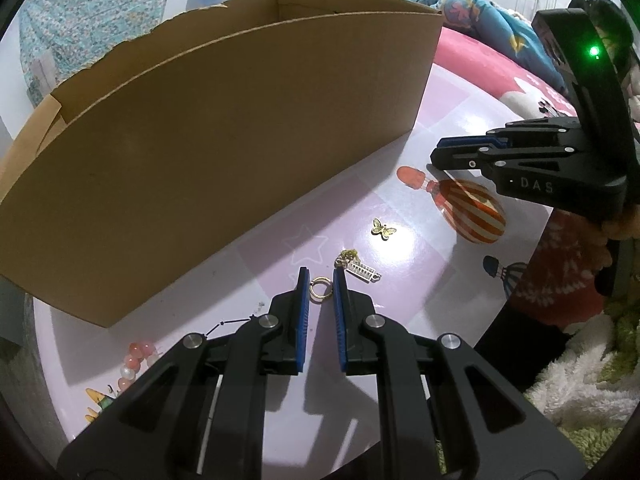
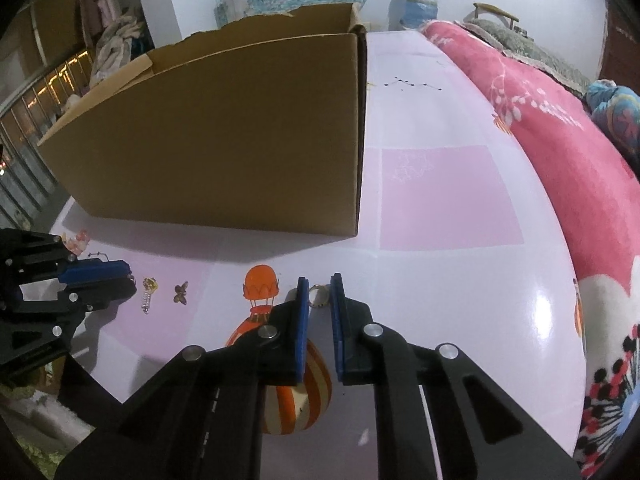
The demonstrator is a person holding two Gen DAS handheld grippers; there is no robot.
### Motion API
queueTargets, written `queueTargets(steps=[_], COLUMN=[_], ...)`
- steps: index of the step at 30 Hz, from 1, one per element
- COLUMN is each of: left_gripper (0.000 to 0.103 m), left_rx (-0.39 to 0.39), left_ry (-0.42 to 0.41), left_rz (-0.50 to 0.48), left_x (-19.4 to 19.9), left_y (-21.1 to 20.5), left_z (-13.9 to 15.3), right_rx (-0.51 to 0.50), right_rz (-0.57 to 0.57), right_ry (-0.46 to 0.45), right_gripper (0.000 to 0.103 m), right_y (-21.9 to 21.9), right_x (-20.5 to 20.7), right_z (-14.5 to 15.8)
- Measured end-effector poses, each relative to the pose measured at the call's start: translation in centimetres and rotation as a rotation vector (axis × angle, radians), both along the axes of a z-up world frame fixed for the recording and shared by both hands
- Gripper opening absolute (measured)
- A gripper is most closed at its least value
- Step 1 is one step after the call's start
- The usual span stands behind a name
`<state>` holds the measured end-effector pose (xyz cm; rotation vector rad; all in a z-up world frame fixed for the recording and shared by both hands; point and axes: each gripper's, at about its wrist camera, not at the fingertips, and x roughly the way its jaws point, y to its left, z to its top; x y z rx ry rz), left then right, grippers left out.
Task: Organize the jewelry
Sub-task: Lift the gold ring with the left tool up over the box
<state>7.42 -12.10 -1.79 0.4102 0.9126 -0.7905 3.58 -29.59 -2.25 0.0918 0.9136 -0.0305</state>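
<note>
Both tongs are down at the near edge of the pink table [image 2: 452, 196], in front of the big open cardboard box [image 1: 224, 152] that stands at the far left.

The left gripper [image 1: 321, 286] has its blue pads nearly together, pinching a small gold ring [image 1: 320, 289] right at the tips. From the right-hand camera the same gripper [image 2: 128, 280] comes in from the left, low over the tabletop.

The right gripper [image 2: 319, 294] is likewise drawn in on a small gold piece [image 2: 319, 295] at its tips; it is too small to say just what it is. It sits just right of the printed orange balloon [image 2: 262, 284]. In the left camera that gripper [image 1: 434, 156] reaches in from the right, its jaws seen edge-on.

Loose on the table between the two: a gold butterfly charm [image 1: 383, 229], and nearer the left gripper a little gold clump [image 1: 347, 258] touching a silver comb-shaped charm [image 1: 363, 270]. At the near left, partly behind the left gripper's arm, lies a string of pink and white beads [image 1: 134, 360]. A thin black-beaded chain [image 2: 412, 83] lies far off, to the right of the box.

A red flowered blanket [image 2: 560, 140] is heaped along the table's right side.
</note>
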Motion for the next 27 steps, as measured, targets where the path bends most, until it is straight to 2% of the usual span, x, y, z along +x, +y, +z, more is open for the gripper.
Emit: queueTargets(steps=[5, 11, 14, 20, 24, 27], left_gripper=[0.011, 0.011, 0.011, 0.011, 0.011, 0.011], left_rx=[-0.008, -0.035, -0.074, -0.157, -0.2, -0.188], left_ry=[-0.014, -0.048, -0.064, -0.179, -0.218, -0.241], left_rz=[0.011, 0.03, 0.041, 0.056, 0.076, 0.088], left_x=[-0.1, -0.5, -0.7, -0.4, 1.7, 3.8], left_y=[0.4, 1.1, 1.8, 3.2, 4.1, 4.2], left_z=[0.5, 2.5, 4.4, 9.7, 12.3, 13.0], right_rx=[0.006, 0.008, 0.005, 0.019, 0.037, 0.073], right_rz=[-0.005, -0.009, 0.003, 0.054, 0.105, 0.15], right_ry=[-0.014, -0.059, -0.097, -0.236, -0.303, -0.3], right_gripper=[0.011, 0.011, 0.011, 0.011, 0.011, 0.011], right_y=[-0.1, 0.0, 0.4, 1.2, 1.5, 1.7], right_x=[-0.4, -1.5, -2.0, -2.0, -0.1, 2.5], right_z=[0.5, 2.9, 4.9, 10.8, 13.4, 14.3])
